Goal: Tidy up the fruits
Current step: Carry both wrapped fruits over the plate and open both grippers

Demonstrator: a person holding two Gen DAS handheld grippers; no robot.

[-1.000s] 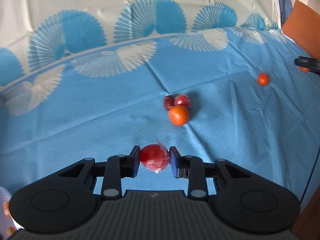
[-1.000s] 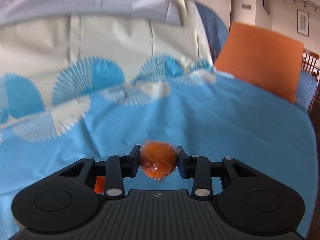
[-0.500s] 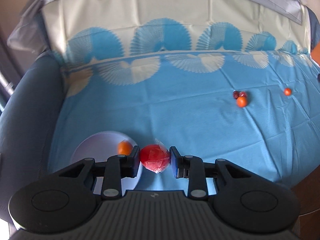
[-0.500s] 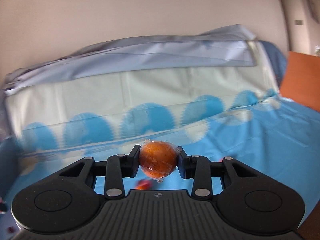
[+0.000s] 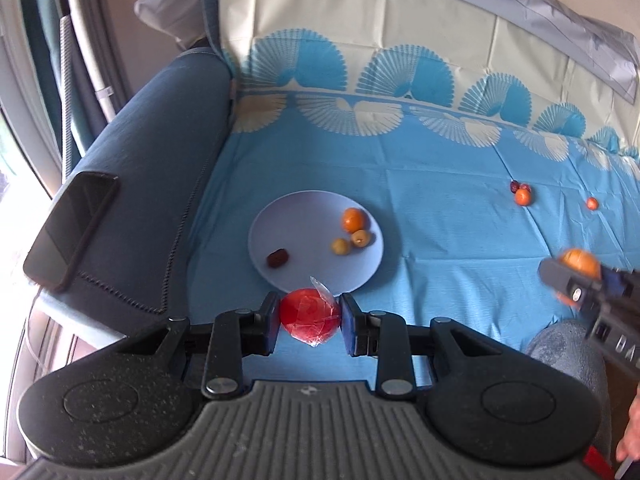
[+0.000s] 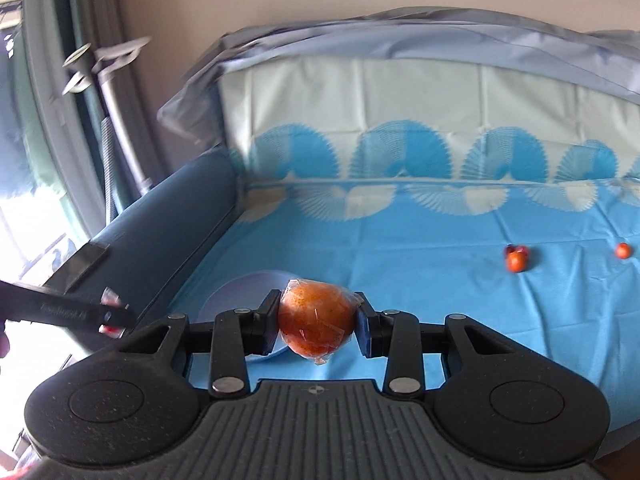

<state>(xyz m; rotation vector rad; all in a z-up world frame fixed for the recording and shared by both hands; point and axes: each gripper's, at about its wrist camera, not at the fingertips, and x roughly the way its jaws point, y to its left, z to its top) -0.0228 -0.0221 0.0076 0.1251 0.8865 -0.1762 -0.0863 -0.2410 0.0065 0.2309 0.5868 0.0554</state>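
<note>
I am clamping left tool [image 5: 309,322] on wrapped red fruit [image 5: 308,317], right tool [image 6: 316,325] on wrapped orange [image 6: 316,318], near plate [image 5: 280,220].

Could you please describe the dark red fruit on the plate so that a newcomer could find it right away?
Start at the pale round plate on the blue cloth, near the dark armrest. The dark red fruit lies alone on the plate's armrest side. It is small, oblong and brownish red, unlike the orange and yellow round fruits opposite.
</note>
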